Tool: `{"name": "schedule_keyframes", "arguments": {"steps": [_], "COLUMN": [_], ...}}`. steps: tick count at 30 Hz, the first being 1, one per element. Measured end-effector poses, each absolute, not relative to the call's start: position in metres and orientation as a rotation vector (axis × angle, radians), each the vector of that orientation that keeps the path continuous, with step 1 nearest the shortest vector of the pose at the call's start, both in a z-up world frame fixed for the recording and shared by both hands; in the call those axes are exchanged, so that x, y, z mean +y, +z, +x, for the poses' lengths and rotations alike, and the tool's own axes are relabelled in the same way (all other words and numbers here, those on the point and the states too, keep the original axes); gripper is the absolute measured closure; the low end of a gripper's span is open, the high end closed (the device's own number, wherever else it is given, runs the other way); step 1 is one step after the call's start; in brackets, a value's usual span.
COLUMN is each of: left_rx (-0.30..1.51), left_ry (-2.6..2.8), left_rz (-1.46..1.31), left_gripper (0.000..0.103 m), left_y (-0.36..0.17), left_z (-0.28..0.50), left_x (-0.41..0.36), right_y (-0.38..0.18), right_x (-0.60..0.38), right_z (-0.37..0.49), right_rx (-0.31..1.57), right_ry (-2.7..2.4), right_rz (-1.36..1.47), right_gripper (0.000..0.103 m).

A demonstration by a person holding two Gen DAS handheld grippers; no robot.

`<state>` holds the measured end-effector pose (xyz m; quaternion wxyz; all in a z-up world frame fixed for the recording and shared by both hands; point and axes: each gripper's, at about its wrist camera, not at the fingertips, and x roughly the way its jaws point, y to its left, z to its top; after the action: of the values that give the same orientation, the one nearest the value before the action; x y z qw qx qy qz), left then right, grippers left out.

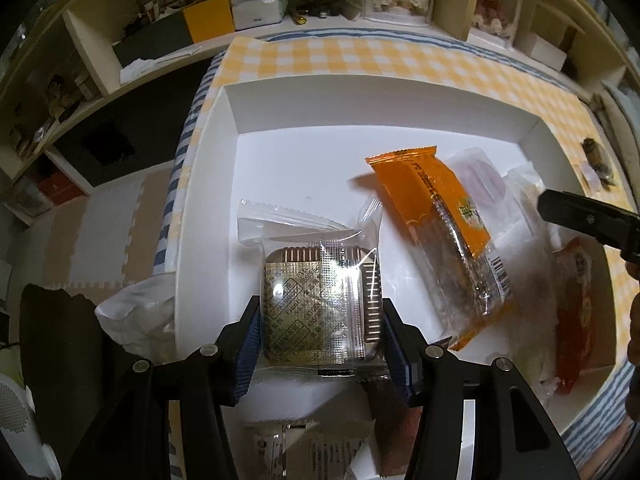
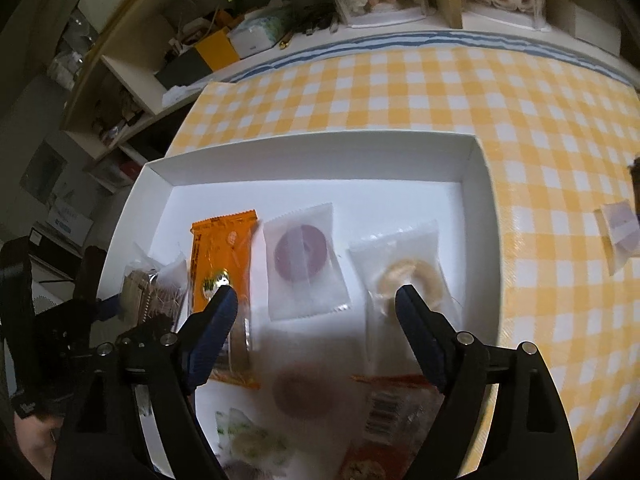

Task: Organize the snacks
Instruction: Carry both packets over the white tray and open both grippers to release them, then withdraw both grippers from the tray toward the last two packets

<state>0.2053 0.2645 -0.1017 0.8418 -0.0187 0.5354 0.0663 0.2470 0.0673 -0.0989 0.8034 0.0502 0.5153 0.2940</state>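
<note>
A white box (image 1: 320, 104) (image 2: 484, 208) on the yellow checked tablecloth holds several wrapped snacks. My left gripper (image 1: 322, 312) is shut on a gold-tray pastry in clear wrap (image 1: 320, 304), held just over the box's near left part; it also shows in the right wrist view (image 2: 148, 292). An orange snack pack (image 1: 448, 248) (image 2: 222, 252) lies beside it. My right gripper (image 2: 316, 300) is open above a purple ring cookie packet (image 2: 304, 260) and a pale ring cookie packet (image 2: 408, 276). A red packet (image 1: 576, 312) lies at the box's right.
Another small packet (image 2: 618, 234) lies on the cloth right of the box. A dark small object (image 1: 596, 158) sits on the cloth beyond the box's right wall. Cluttered shelves (image 1: 208, 20) stand behind the table. A white bag (image 1: 136, 320) hangs at the table's left edge.
</note>
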Motion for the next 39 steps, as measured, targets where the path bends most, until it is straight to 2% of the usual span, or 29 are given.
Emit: {"name": "schedule_keyframes", "arguments": {"steps": [4, 6, 7, 12, 20, 39], "left_rx": [1.121, 1.113, 1.11, 1.104, 1.096, 0.975], "left_ry": [0.159, 0.158, 0.158, 0.149, 0.139, 0.101], "left_rz": [-0.034, -0.056, -0.063, -0.063, -0.076, -0.124], "left_gripper": [0.048, 0.042, 0.036, 0.026, 0.0, 0.0], "left_y": [-0.096, -0.091, -0.088, -0.079, -0.067, -0.011], "left_z": [0.197, 0.193, 0.191, 0.183, 0.175, 0.142], "left_x": [0.264, 0.264, 0.264, 0.258, 0.25, 0.232], "right_y": [-0.095, -0.093, -0.091, -0.086, -0.075, -0.036], "right_x": [0.059, 0.057, 0.055, 0.051, 0.054, 0.03], "right_z": [0.242, 0.239, 0.238, 0.231, 0.219, 0.198], "right_rx": [1.093, 1.086, 1.08, 1.066, 1.031, 0.928], "right_ry": [0.629, 0.628, 0.63, 0.635, 0.637, 0.627], "right_rz": [0.1, 0.094, 0.095, 0.091, 0.05, 0.0], "right_gripper": [0.013, 0.002, 0.0, 0.0, 0.0, 0.0]}}
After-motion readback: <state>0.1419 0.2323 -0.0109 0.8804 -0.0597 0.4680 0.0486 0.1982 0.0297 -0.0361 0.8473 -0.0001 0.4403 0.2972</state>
